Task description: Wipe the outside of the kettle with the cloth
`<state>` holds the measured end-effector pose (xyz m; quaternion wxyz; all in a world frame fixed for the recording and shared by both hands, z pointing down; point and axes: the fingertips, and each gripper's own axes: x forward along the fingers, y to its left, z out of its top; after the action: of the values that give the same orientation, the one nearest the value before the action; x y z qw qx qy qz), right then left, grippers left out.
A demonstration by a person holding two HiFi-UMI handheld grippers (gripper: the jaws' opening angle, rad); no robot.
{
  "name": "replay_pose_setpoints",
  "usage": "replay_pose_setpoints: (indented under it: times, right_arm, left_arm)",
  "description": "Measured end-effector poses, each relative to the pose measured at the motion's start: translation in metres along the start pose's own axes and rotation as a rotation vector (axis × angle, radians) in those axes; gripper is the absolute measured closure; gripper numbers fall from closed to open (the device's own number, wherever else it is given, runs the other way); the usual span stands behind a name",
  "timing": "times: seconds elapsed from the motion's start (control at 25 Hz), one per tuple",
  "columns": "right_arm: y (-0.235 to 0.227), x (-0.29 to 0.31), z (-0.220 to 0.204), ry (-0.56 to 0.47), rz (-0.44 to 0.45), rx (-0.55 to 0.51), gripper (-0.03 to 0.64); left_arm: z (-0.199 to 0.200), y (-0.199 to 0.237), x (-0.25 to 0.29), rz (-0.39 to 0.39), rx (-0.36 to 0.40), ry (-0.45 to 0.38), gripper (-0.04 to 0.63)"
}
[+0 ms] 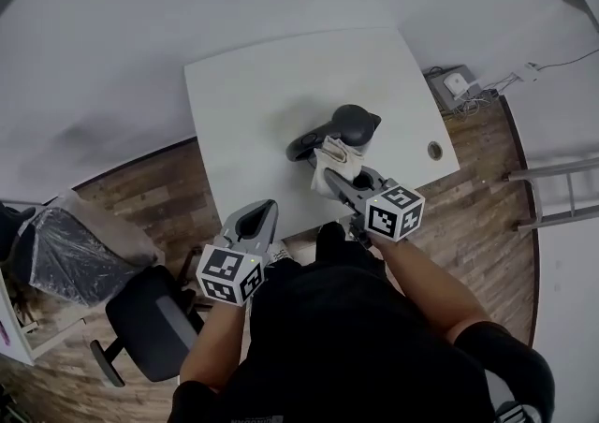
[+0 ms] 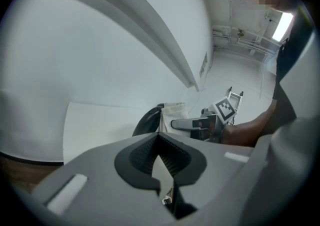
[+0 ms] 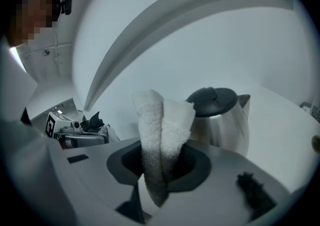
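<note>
Right gripper (image 3: 161, 167) clamped on cloth (image 3: 162, 120). Kettle (image 3: 220, 120) sits just beyond my fingertips, slightly right; can't tell if they touch. Left gripper (image 2: 159, 136) closed, empty, well back. Wiping looks barely begun. Next: press cloth to kettle wall and sweep around it.

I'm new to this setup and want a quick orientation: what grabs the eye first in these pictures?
A steel kettle with a dark lid stands on the white table, right of its middle. The right tool is clamped on a folded white cloth, held right beside the kettle. The left tool, shut and empty, hangs at the table's near edge.
</note>
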<state>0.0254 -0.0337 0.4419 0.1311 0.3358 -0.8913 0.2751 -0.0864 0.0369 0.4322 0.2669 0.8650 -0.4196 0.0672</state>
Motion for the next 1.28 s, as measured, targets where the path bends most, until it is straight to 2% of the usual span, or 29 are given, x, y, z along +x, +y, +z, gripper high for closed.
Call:
replay_pose_setpoints:
  times: [0.2, 0.36, 0.72, 0.96, 1.12, 1.28]
  right_arm:
    - [-0.005, 0.021, -0.034, 0.075, 0.042, 0.045, 0.522]
    - [-0.012, 0.034, -0.063, 0.128, 0.068, 0.135, 0.522]
    - [-0.025, 0.047, -0.113, 0.249, 0.066, 0.314, 0.522]
    - [-0.029, 0.051, -0.142, 0.306, 0.090, 0.568, 0.522]
    - [-0.024, 0.046, -0.149, 0.327, 0.088, 0.521, 0.522]
    - [-0.014, 0.025, -0.121, 0.256, 0.113, 0.416, 0.522]
  left_arm:
    - [-0.009, 0.003, 0.004, 0.014, 0.017, 0.050, 0.589]
    - [-0.008, 0.001, 0.011, 0.019, 0.013, 0.063, 0.589]
    - [-0.016, 0.004, 0.017, 0.027, -0.008, 0.083, 0.589]
    - [-0.019, 0.010, 0.010, 0.053, -0.031, 0.082, 0.589]
    - [-0.019, 0.006, 0.013, 0.039, -0.035, 0.086, 0.588]
    - [-0.017, 0.001, 0.020, 0.015, -0.025, 0.091, 0.589]
